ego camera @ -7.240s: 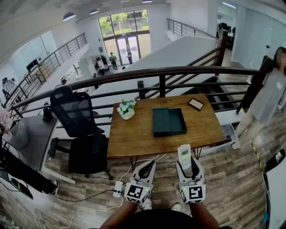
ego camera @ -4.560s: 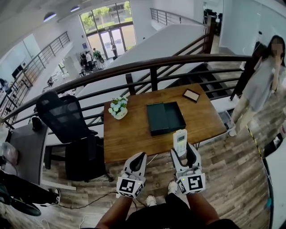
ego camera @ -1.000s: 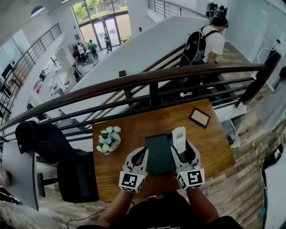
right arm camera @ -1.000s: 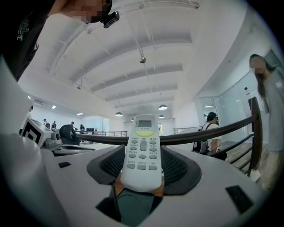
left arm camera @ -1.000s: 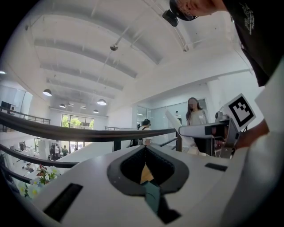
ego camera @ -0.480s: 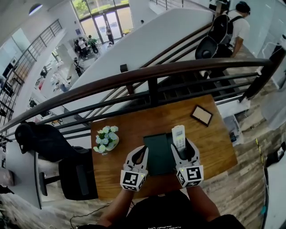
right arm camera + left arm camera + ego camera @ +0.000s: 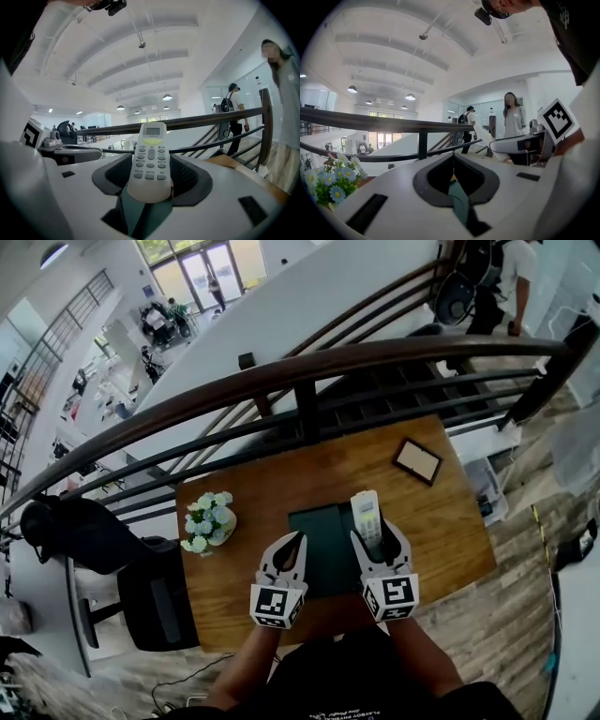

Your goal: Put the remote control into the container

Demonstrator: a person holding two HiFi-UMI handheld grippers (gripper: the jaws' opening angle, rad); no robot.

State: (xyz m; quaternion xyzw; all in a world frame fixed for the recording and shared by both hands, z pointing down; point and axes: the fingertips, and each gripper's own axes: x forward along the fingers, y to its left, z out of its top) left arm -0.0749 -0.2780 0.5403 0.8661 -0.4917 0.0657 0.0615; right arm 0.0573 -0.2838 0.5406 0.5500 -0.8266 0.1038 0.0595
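A white remote control (image 7: 367, 518) stands up out of my right gripper (image 7: 377, 538), which is shut on its lower end; its buttons and small screen face the camera in the right gripper view (image 7: 150, 159). Both hang over the right half of the dark green open container (image 7: 319, 549) on the wooden table (image 7: 450, 531). My left gripper (image 7: 294, 542) is shut with nothing in it, over the container's left side. Dark green shows below the jaws in both gripper views.
A pot of white and blue flowers (image 7: 204, 521) stands at the table's left. A small framed panel (image 7: 417, 462) lies at the back right. A dark railing (image 7: 300, 367) runs right behind the table. A black office chair (image 7: 94, 540) is at the left.
The person has walked up to the table. Both grippers went from over the floor to over the container, the remote still held in the right one.
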